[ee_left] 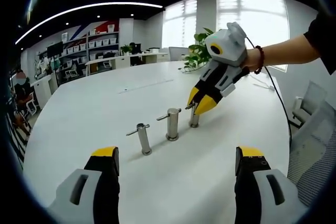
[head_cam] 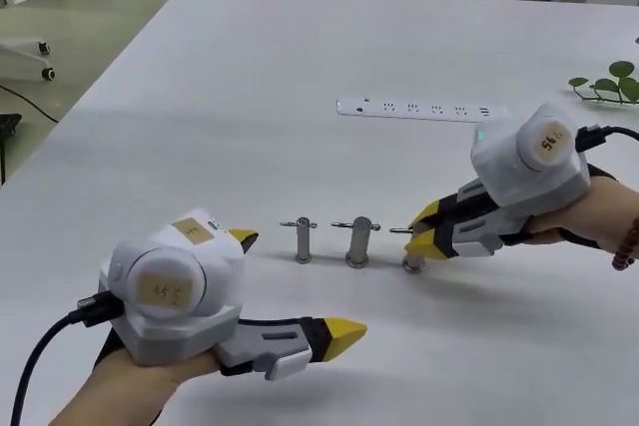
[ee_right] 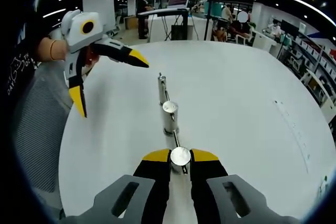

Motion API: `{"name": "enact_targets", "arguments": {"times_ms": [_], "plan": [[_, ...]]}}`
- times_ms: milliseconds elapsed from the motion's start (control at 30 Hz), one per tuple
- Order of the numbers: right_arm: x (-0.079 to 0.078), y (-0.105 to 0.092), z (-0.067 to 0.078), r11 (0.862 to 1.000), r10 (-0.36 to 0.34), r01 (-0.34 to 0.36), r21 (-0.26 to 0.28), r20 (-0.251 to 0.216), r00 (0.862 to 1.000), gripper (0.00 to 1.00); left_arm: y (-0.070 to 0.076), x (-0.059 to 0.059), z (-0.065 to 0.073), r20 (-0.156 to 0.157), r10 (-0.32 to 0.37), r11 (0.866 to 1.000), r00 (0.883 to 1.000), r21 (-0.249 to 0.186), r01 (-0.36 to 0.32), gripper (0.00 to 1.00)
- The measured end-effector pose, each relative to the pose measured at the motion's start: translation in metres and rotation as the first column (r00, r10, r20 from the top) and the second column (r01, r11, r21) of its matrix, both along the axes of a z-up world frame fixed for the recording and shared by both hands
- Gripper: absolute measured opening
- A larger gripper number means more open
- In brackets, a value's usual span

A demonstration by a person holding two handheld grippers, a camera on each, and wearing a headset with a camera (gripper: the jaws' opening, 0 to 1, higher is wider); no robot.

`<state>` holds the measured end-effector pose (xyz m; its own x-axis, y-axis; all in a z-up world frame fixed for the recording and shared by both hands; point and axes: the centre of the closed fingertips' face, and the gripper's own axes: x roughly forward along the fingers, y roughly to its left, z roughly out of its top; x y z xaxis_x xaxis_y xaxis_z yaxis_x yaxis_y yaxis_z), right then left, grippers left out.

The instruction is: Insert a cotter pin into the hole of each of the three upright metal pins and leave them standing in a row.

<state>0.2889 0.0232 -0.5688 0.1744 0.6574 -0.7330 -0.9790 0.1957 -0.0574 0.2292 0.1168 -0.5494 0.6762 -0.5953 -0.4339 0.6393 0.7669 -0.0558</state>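
In the head view, three metal pins stand in a row at the centre of the white table (head_cam: pixel 200 97): left pin (head_cam: pixel 303 243), middle pin (head_cam: pixel 357 244) and right pin (head_cam: pixel 412 263). Cotter pins (head_cam: pixel 298 223) cross the tops of the left and middle ones. The right claw (head_cam: pixel 414 229) reaches in from 3 o'clock, pinched narrow on the right pin's top and hiding most of it. The left claw (head_cam: pixel 297 286) sits at 7 o'clock, spread wide and holding nothing, near the row but apart from it. A power strip (head_cam: pixel 419 108) lies at 12 o'clock and plant leaves (head_cam: pixel 607 85) at 2 o'clock.

In the left gripper view, bare table lies between the wide jaws. The row runs toward 1 o'clock, and the right claw covers the far pin's top.

In the right gripper view, the jaws press both sides of the right pin's round head. The other two pins line up toward 12 o'clock, and the left claw gapes at 10 o'clock.
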Motion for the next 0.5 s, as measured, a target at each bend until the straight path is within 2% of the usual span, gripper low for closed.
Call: {"name": "enact_targets", "arguments": {"times_ms": [200, 500], "plan": [[0.0022, -0.0005, 0.0001, 1.0, -0.01, 0.01, 0.01, -0.01, 1.0, 0.09, -0.0012, -0.0011, -0.0011, -0.006, -0.008, 1.0, 1.0, -0.002, 0.008, 0.9], [0.0027, -0.0012, -0.0001, 1.0, 0.012, -0.012, 0.025, -0.006, 1.0, 0.09, -0.0018, -0.0016, -0.0018, -0.008, -0.009, 1.0, 1.0, 0.003, 0.009, 0.9]]}}
